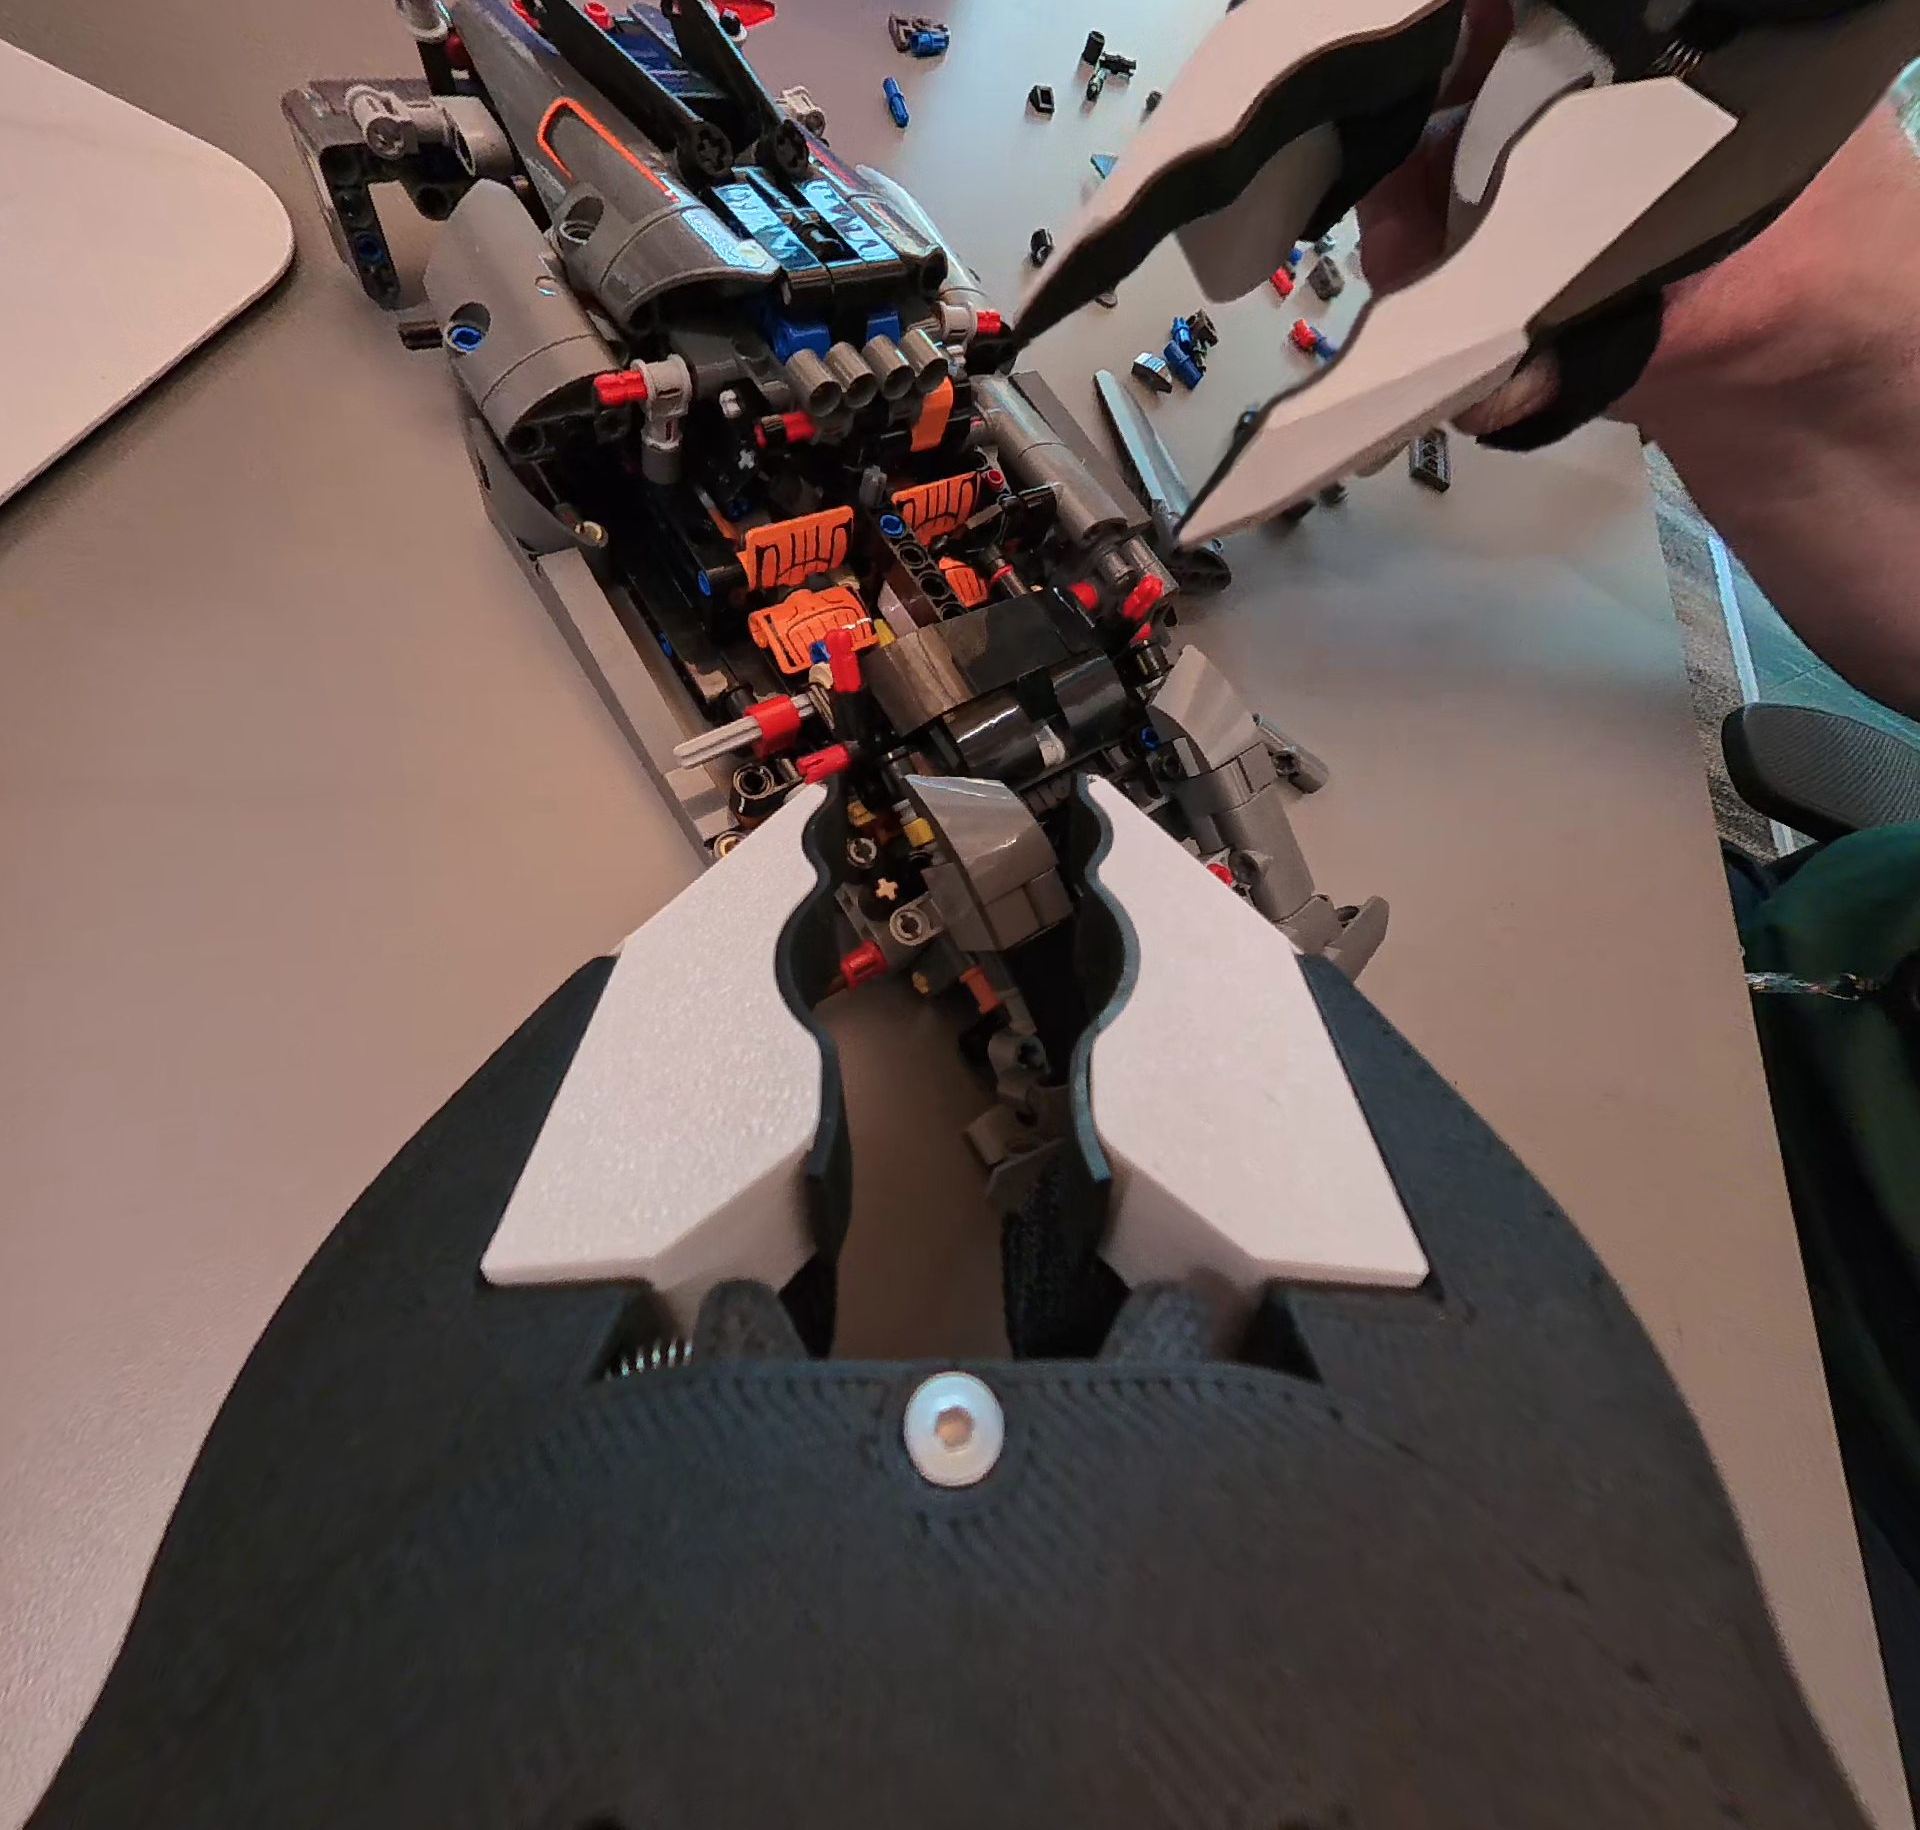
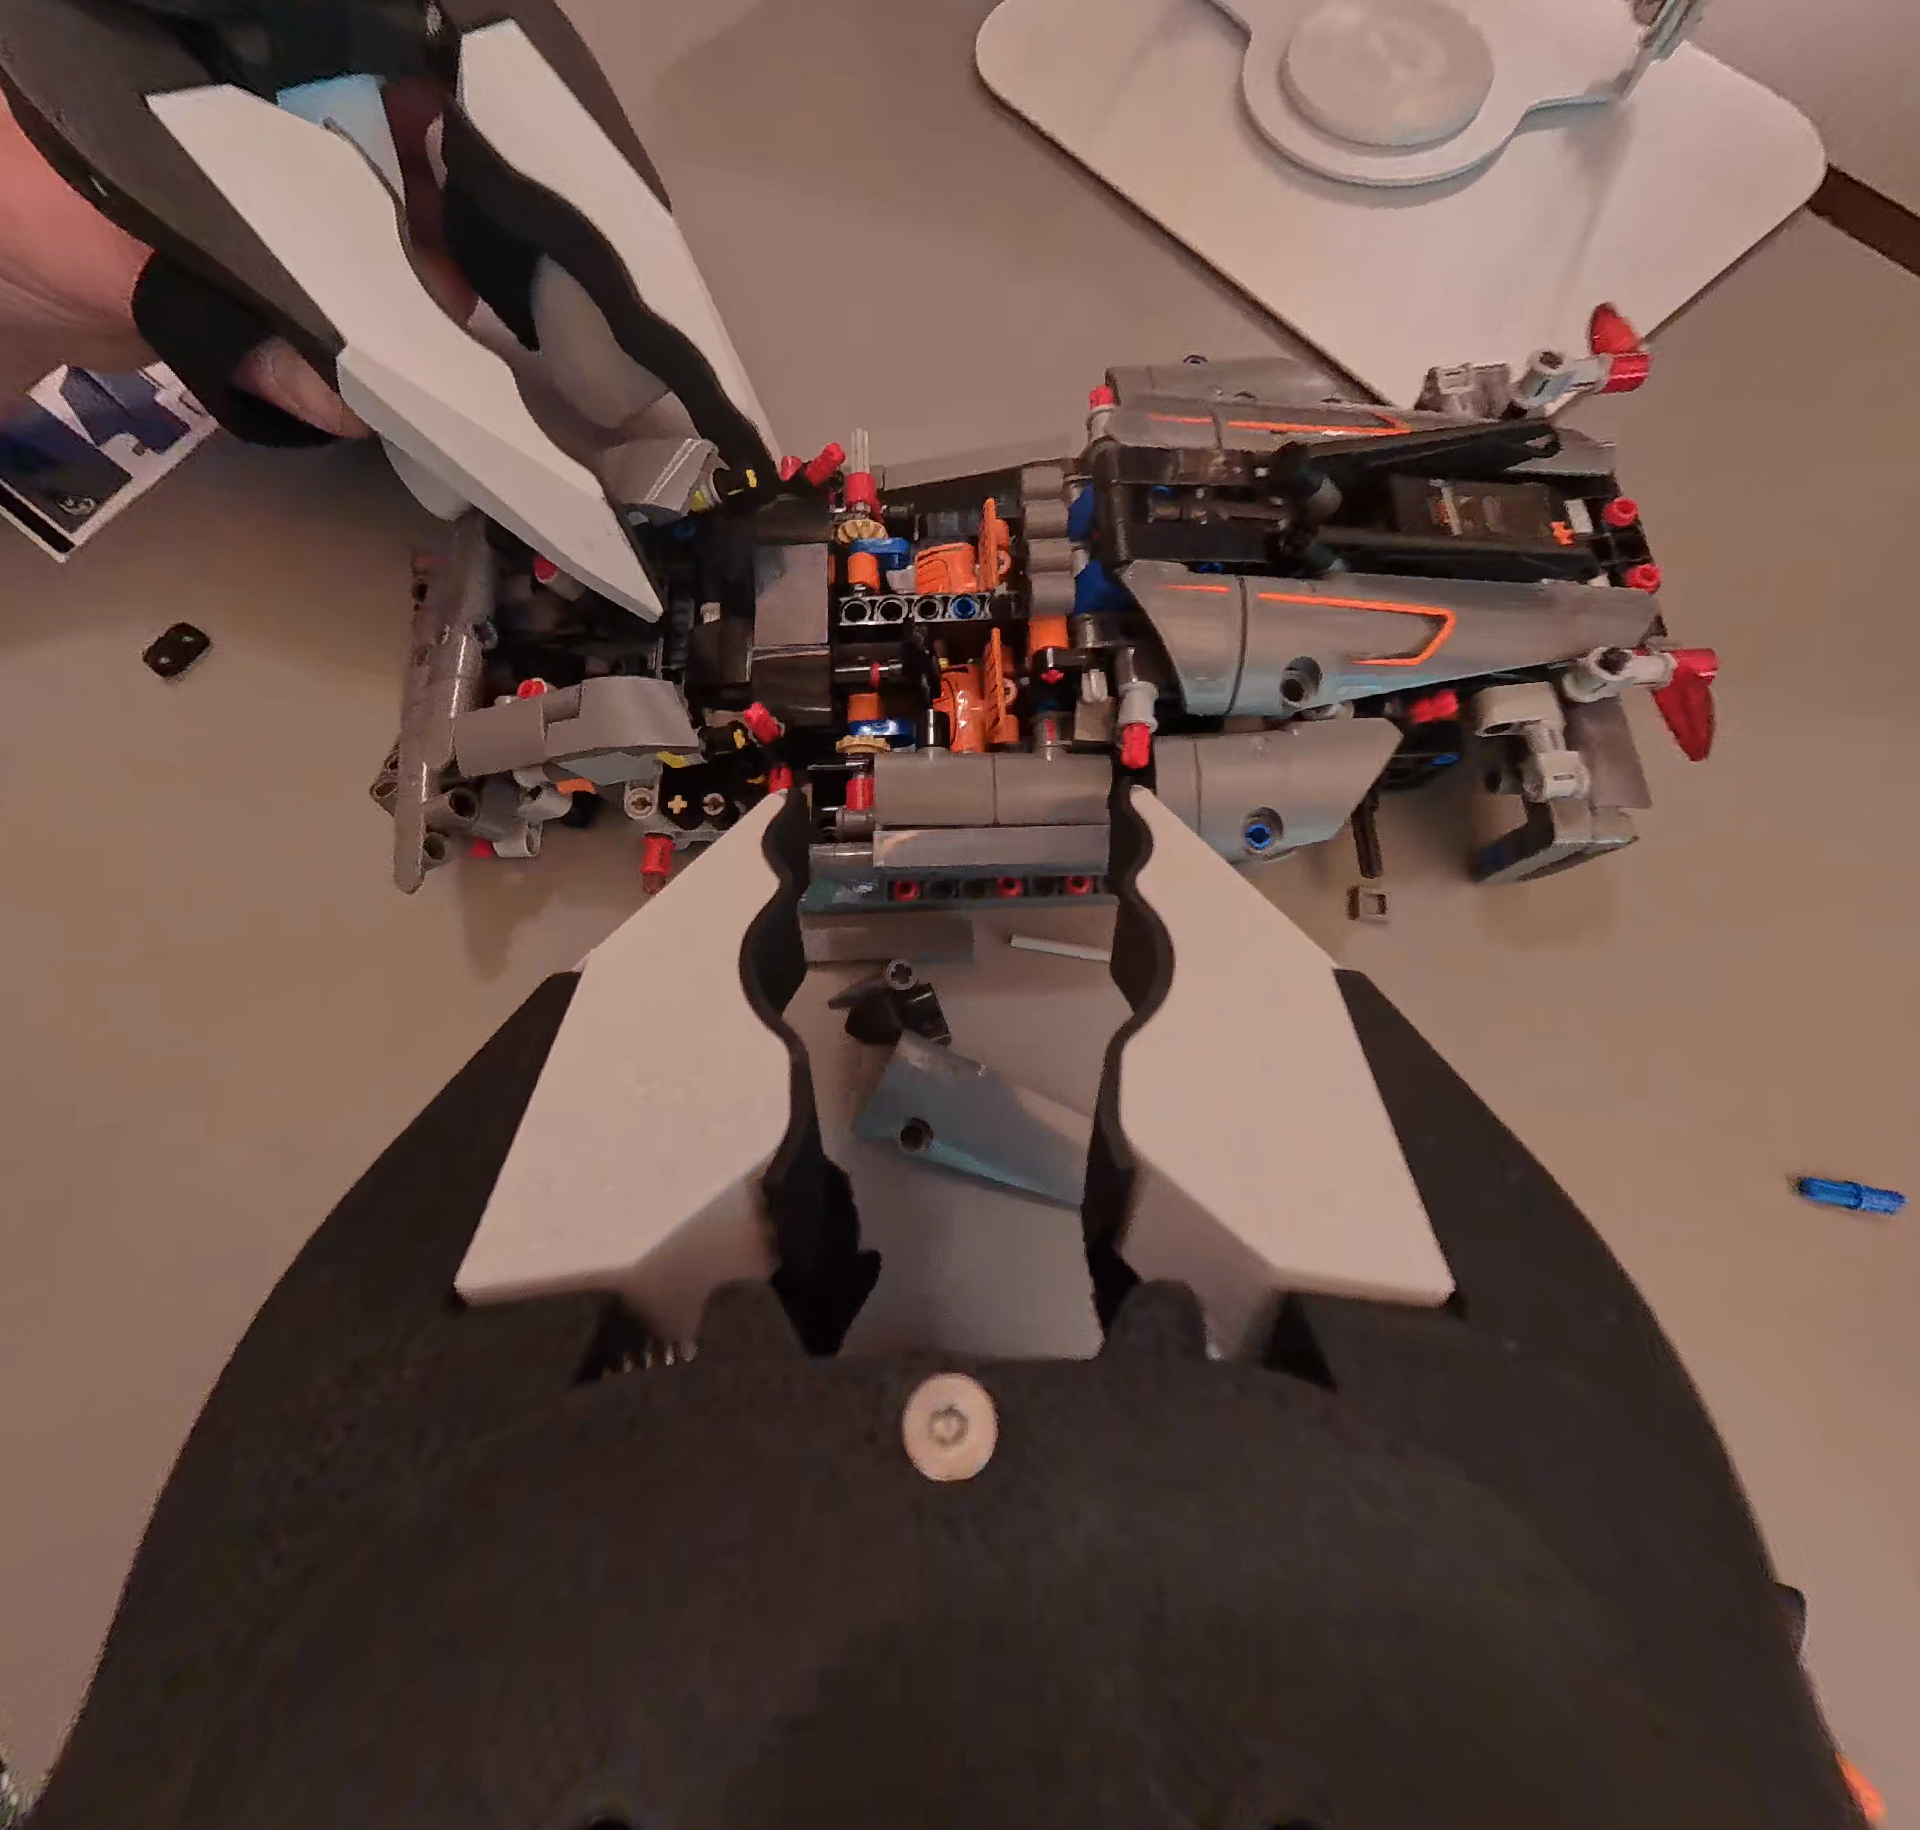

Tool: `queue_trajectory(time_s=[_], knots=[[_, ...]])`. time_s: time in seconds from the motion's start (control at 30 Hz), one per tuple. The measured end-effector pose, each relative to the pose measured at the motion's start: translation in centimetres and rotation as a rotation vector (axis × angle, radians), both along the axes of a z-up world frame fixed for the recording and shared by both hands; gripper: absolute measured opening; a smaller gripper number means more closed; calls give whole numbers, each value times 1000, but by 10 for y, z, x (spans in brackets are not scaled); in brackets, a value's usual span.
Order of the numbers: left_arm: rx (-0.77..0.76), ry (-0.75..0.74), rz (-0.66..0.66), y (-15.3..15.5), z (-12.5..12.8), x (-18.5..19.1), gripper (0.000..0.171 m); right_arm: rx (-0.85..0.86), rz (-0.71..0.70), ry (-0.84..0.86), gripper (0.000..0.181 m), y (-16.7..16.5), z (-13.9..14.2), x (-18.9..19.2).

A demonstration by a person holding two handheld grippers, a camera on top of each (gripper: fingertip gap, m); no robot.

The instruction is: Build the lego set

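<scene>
A partly built grey, black and orange lego car (image 1: pixel 831 492) lies on the tan table; it also shows in the right wrist view (image 2: pixel 1039 637). My left gripper (image 1: pixel 956 793) is closed around the grey fender panel (image 1: pixel 987 866) at the car's front end, and it shows in the right wrist view (image 2: pixel 707 533) at the upper left. My right gripper (image 2: pixel 956 804) is open and empty, hovering just off the car's near side. It also shows in the left wrist view (image 1: pixel 1101 430). A loose grey panel (image 2: pixel 966 1126) and a small black piece (image 2: pixel 899 1011) lie on the table under its fingers.
A white stand base (image 2: pixel 1403 222) sits beyond the car. Several small loose pieces (image 1: pixel 1184 357) lie scattered to the car's right. A blue pin (image 2: pixel 1849 1195), a small black piece (image 2: pixel 177 650) and a booklet (image 2: pixel 94 450) lie on the table. The table edge and a chair (image 1: pixel 1818 772) are at the right. The small black piece (image 2: pixel 899 1011) is about 6 cm from my right fingertips.
</scene>
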State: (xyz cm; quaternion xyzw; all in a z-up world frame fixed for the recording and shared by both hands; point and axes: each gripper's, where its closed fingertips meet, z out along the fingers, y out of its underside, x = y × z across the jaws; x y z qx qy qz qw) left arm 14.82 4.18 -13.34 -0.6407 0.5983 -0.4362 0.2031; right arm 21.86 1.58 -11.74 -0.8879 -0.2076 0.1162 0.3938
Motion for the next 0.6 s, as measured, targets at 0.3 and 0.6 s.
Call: queue_trajectory(time_s=[0.3,0.6], knots=[[-2,-1,0,1,0,-1,40,-34,-16,-125,56,7,-10,0],[4,1,2,1,0,-1,40,-40,-22,-262,61,9,-14,0]])
